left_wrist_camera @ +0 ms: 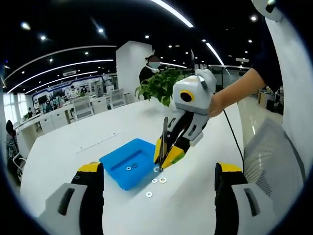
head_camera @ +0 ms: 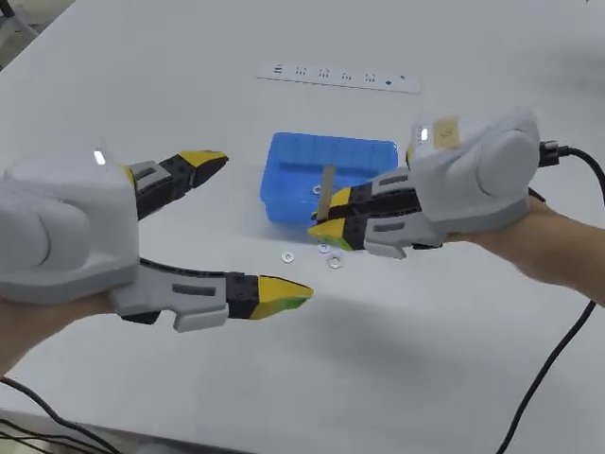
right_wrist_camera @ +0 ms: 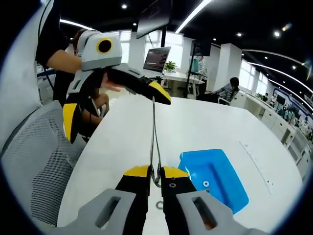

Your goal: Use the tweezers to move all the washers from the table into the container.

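The white table point(head_camera: 425, 331) is broad and mostly bare. At its left the left gripper point(head_camera: 253, 225) hangs above the top with its jaws spread wide, holding nothing. Ahead of it, toward the middle, three washers point(head_camera: 324, 249) lie loose on the table, just beside the near wall of the blue container point(head_camera: 284, 151). Two more washers point(left_wrist_camera: 128, 168) lie inside the container. To the right, the right gripper point(head_camera: 326, 216) is clamped on the tweezers point(head_camera: 327, 189), whose tips point down to the table by the loose washers, close to the container's near wall. Whether the tips hold a washer is too small to tell. A cable point(head_camera: 558, 359) trails from this gripper off the table's near right edge.

Beyond the container a white power strip point(head_camera: 338, 78) lies flat, well apart from it. The table runs open on all sides of the container. A grey mesh chair point(right_wrist_camera: 34, 161) stands at the near edge. Around is an open office with strip lights, desks, a plant point(left_wrist_camera: 159, 85) and people well back.
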### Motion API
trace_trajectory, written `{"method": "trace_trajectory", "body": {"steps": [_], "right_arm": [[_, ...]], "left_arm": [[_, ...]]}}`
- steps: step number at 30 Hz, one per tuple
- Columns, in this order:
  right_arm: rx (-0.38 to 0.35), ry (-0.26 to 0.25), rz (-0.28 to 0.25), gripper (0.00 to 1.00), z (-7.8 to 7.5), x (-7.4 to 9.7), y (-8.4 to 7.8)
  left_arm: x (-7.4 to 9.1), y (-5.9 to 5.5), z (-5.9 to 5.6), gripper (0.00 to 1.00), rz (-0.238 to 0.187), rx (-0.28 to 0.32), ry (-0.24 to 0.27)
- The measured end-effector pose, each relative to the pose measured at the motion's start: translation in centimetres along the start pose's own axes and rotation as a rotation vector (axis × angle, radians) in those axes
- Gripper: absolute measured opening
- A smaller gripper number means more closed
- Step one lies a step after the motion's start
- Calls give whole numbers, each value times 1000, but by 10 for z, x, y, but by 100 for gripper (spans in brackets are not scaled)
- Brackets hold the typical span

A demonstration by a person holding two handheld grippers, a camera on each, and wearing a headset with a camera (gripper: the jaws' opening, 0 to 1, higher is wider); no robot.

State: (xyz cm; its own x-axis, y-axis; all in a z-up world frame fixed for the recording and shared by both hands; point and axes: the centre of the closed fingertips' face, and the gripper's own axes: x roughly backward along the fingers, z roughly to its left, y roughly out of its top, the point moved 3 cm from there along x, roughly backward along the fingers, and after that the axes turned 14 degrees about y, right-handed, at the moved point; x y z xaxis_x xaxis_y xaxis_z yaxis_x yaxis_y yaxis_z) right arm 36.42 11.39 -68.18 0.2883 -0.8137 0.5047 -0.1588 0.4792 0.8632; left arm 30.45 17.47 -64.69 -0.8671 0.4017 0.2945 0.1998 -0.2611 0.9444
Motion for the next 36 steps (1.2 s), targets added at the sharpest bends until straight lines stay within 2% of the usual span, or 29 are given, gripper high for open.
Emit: {"method": "trace_trajectory", "body": {"steps": [4, 9, 14, 18, 22, 28, 30, 36], "right_arm": [[6, -28, -28, 9, -12, 9, 13], [16, -59, -28, 9, -30, 18, 16], [-7, -113, -56, 9, -60, 23, 14], [-29, -137, -56, 9, -81, 16, 3], [-45, -136, -16, 9, -94, 1, -17], [-94, -131, 20, 9, -106, -15, -43], [-121, -132, 11, 9, -109, -17, -47], [-132, -127, 18, 9, -112, -20, -53]], "left_arm": [[6, -3, 4, 100, -4, 27, 30], [12, -5, 7, 100, -14, 56, 66], [17, -14, 9, 100, -18, 90, 93], [23, -26, 10, 100, 9, 99, 97], [28, -35, 15, 100, 29, 119, 112], [32, -45, 23, 100, 51, 150, 140], [32, -47, 23, 100, 64, 150, 141], [27, -49, 20, 100, 82, 168, 144]]}}
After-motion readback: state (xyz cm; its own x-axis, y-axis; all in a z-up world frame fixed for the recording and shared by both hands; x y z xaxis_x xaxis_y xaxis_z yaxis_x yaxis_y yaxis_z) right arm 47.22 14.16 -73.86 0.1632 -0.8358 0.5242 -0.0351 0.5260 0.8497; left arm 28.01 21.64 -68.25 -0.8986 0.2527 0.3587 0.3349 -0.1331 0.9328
